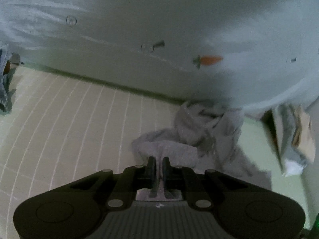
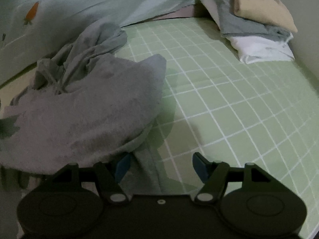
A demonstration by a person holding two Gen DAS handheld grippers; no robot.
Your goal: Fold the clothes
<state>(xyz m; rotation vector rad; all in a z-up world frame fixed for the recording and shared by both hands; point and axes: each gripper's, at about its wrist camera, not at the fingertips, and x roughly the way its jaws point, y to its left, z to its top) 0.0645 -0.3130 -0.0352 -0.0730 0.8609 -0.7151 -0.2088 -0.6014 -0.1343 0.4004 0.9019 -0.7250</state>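
Left gripper [image 1: 159, 164] pinches grey garment [image 1: 169, 149], angled downward.

Green checked sheet [image 2: 229, 103] beside carrot-print bedding [image 1: 179, 29].
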